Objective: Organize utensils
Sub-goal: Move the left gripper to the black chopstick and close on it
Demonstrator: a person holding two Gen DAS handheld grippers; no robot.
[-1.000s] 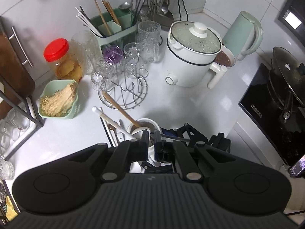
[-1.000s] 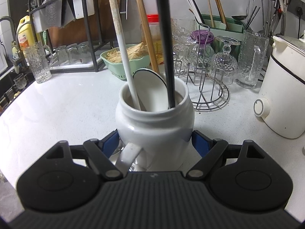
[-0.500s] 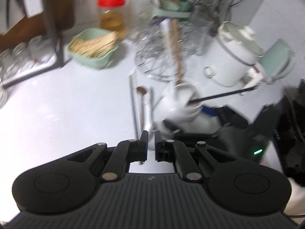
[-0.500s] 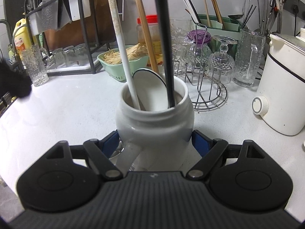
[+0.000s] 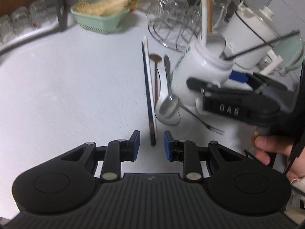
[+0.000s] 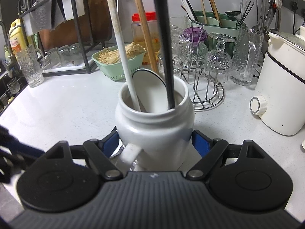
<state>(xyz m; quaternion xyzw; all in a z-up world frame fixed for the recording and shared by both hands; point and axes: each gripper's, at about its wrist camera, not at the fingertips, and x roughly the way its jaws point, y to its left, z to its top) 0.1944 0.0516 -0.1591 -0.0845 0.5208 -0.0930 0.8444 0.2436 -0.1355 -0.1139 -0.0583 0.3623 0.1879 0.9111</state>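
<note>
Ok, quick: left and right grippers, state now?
Left gripper: open, jaws just been opening, chopsticks lying between them, untouched.
Right gripper: shut on the jar.

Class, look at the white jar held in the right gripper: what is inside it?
The white jar holds a white stick, a wooden stick, a black rod and a white spoon bowl. Their lower ends are hidden.

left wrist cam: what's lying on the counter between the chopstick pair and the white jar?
A brown-handled spoon and a metal spoon lie side by side between the chopsticks and the white jar, seen in the left wrist view.
</note>
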